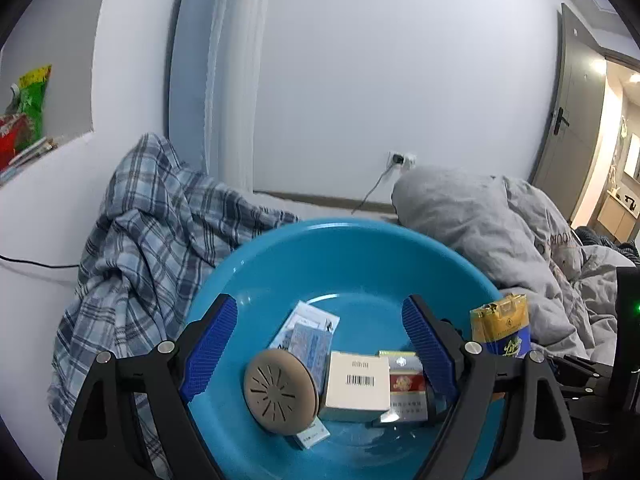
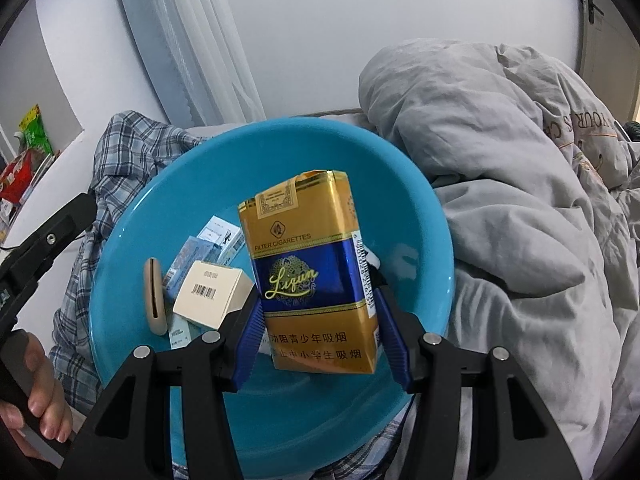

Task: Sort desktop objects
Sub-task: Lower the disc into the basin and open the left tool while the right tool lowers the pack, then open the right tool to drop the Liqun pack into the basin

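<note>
A blue plastic basin (image 1: 352, 248) (image 2: 420, 216) lies on a bed. In it are a tan round case (image 1: 280, 392) (image 2: 155, 300), a cream box with a barcode (image 1: 356, 384) (image 2: 210, 294), a red and white cigarette pack (image 1: 406, 384) and light blue packets (image 1: 310, 340) (image 2: 188, 258). My right gripper (image 2: 318, 304) is shut on a gold and blue Liqun cigarette pack (image 2: 312, 264) (image 1: 500, 332), held upright above the basin. My left gripper (image 1: 320, 336) is open and empty over the basin's near side.
A blue plaid shirt (image 1: 152, 232) (image 2: 116, 148) lies left of and under the basin. A grey duvet (image 1: 500, 240) (image 2: 520, 200) is bunched on the right. Snack bags (image 1: 24, 116) sit on a ledge at far left. A wall socket (image 1: 400, 158) is behind.
</note>
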Demonstrator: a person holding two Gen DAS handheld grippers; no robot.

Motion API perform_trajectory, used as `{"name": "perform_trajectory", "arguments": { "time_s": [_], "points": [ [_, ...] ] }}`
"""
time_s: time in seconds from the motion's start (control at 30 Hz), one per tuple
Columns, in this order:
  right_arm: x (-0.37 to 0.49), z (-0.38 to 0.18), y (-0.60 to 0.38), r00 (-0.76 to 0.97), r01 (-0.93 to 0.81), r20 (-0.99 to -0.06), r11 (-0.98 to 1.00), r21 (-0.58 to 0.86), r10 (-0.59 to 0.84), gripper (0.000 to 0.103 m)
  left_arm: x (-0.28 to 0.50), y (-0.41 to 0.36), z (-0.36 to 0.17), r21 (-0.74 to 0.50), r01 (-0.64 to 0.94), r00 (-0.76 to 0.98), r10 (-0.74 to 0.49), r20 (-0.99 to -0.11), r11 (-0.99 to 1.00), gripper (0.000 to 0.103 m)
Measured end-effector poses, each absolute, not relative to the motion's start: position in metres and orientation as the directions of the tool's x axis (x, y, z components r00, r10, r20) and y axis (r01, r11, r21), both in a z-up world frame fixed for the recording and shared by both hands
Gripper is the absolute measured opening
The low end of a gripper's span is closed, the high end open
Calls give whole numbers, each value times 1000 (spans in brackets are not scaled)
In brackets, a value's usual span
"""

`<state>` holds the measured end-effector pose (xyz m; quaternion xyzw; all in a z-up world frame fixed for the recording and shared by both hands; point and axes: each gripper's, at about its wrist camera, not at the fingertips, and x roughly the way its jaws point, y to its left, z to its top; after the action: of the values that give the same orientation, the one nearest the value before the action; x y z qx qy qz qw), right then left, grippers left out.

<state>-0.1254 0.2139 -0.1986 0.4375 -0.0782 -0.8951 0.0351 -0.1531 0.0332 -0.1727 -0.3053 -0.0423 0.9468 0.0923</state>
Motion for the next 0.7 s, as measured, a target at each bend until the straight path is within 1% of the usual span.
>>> {"name": "perform_trajectory", "arguments": {
  "time_s": [0.17, 0.37, 0.6, 0.7],
  "points": [
    [-128, -205, 213, -593, -6, -796, -987, 158, -124, 52, -155, 38, -178, -118, -154, -781, 194, -594, -981, 87],
    [-129, -210, 216, -577, -11, -807, -987, 158, -122, 53, -152, 41, -176, -109, -169, -790, 201, -579, -980, 87],
    [-130, -212, 215, -568, -13, -814, -988, 151, -118, 53, -155, 42, -180, -116, -173, -773, 208, -600, -978, 87],
    [-130, -212, 216, -569, -15, -814, -989, 150, -115, 53, -152, 42, -178, -116, -181, -778, 214, -590, -977, 87]
  ]
}}
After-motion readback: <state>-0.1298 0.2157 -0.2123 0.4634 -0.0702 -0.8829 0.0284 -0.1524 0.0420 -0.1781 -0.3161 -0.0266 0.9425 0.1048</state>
